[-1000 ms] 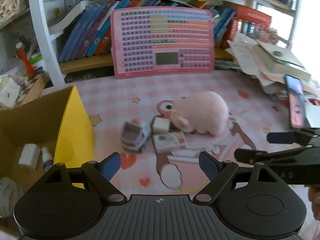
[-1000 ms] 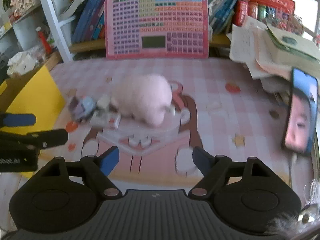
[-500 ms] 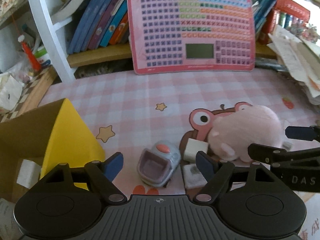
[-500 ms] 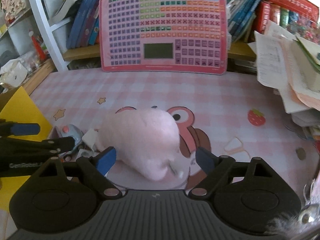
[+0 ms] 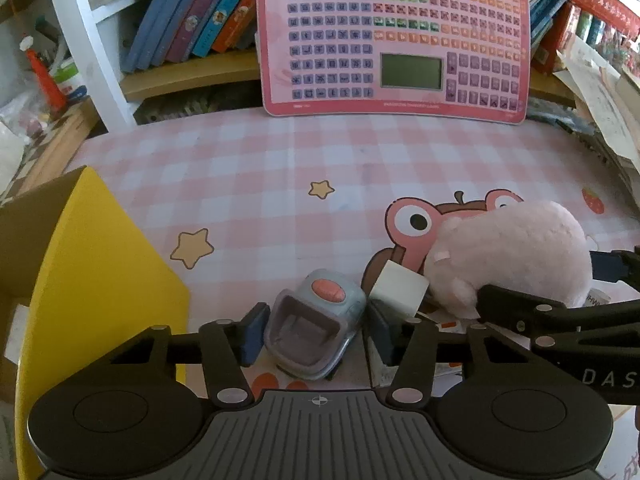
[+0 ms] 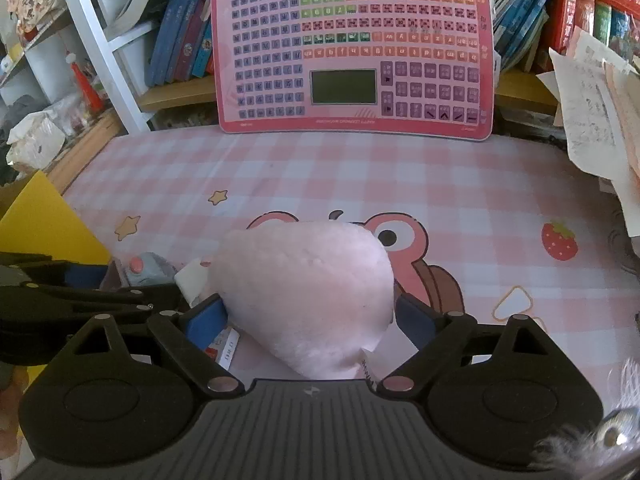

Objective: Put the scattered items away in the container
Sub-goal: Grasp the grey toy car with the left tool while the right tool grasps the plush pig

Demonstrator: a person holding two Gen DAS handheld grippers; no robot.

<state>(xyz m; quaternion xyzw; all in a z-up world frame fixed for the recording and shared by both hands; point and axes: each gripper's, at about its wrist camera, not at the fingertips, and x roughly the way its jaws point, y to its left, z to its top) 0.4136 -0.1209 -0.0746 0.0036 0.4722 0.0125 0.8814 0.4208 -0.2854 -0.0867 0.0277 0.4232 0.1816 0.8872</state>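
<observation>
Left gripper (image 5: 314, 334) closing around small grey toy (image 5: 316, 322) on the pink mat (image 5: 280, 168), pads not yet pressing; right gripper (image 6: 308, 318) opening wide, straddling pink plush (image 6: 308, 284), probably to clear its bulk; yellow-flapped cardboard box (image 5: 92, 264) waiting alongside, left.

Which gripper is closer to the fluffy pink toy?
Right. The right gripper has the pink plush toy between its fingers; the left gripper is beside it, closing around the little grey toy.
</observation>
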